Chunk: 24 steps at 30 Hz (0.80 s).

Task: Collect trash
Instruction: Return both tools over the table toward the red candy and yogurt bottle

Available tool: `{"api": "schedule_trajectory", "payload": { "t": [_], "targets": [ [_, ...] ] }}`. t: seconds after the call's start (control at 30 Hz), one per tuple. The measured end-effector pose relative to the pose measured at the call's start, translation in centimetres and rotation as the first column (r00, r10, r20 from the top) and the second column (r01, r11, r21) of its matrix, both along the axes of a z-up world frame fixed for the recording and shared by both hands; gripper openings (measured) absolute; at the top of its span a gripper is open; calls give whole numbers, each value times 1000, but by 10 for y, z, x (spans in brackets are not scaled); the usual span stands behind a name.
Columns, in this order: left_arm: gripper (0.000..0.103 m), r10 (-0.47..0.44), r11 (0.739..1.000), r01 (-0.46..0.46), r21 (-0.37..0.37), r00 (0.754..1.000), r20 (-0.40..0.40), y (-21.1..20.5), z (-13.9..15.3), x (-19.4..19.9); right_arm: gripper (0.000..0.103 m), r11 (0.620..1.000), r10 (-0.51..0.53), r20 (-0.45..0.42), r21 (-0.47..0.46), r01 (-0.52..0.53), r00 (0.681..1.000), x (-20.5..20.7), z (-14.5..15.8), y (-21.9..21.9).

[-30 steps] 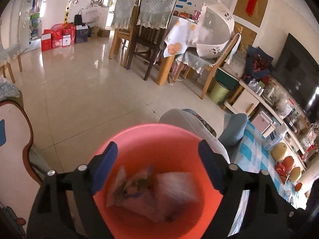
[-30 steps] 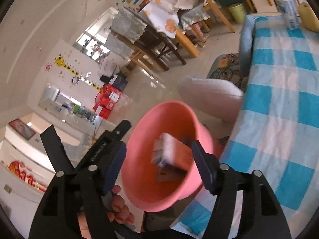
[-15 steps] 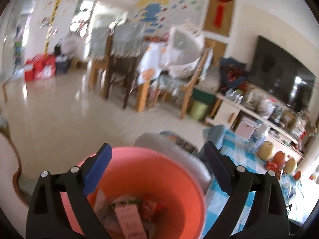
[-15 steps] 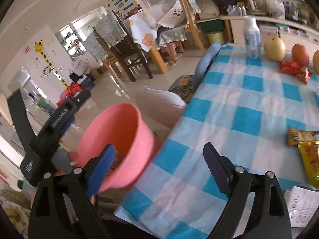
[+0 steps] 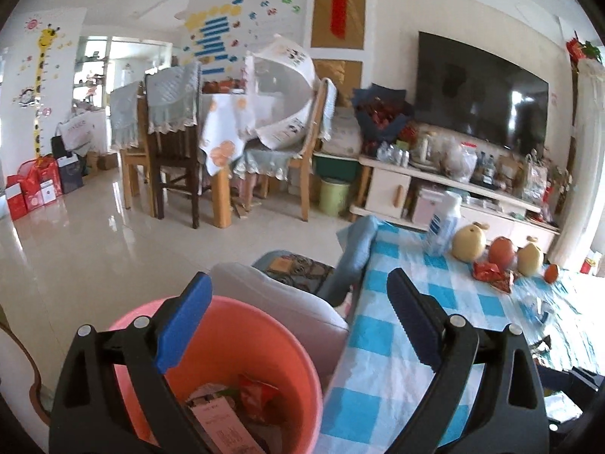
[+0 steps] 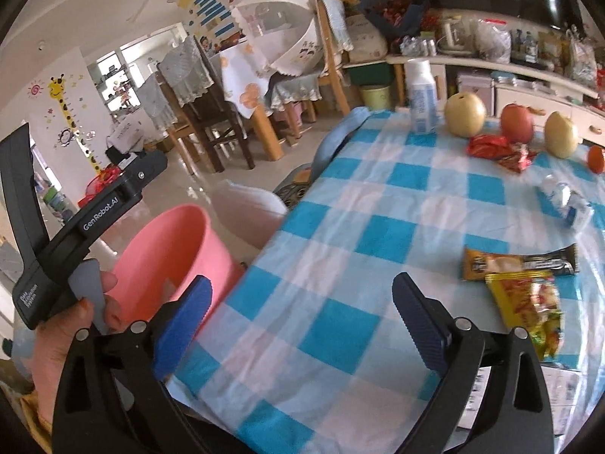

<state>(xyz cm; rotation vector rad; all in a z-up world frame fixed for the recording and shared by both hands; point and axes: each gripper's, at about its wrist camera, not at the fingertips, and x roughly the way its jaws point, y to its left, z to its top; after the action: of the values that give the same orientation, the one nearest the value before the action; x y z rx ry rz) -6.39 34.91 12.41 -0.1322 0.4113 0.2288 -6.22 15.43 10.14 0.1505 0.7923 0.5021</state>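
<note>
Pink bin (image 6: 172, 249) sits off the table's left edge, already holding wrappers (image 5: 242, 405); your left gripper (image 5: 298, 325) hangs over its rim, jaws wide, nothing between them. Your right gripper (image 6: 298, 321) is over the checked tablecloth (image 6: 340, 249) near the front-left corner, jaws opening and empty. The yellow snack packet (image 6: 529, 306) lies ahead and to its right, toward the table's right edge, long axis running roughly front to back; the dark bar wrapper (image 6: 518, 263) touches its far end, lying crosswise. Right hand is nearer — left is parked at the bin. Red wrapper (image 6: 499, 151) and crumpled white scrap (image 6: 563, 200) wait further back. Against a second ago: both grippers looked down into the bin — now they face the table, the right one wider.
</note>
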Motion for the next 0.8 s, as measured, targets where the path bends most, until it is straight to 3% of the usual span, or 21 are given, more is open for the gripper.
{"api": "schedule_trajectory", "payload": {
  "t": [0.37,0.63,0.8],
  "targets": [
    [94,-138,989,139,52,990,-34,-46,-8,7,96,999,-50,11,-14,50,999,-3,0,-39],
    [94,-168,983,173,61,983,-77,-73,-14,14,96,998,-61,45,-22,62,997,-8,2,-63],
    [94,-229,970,236,49,966,-118,-90,-20,19,96,997,-69,69,-23,70,995,-11,4,-81]
  ]
}}
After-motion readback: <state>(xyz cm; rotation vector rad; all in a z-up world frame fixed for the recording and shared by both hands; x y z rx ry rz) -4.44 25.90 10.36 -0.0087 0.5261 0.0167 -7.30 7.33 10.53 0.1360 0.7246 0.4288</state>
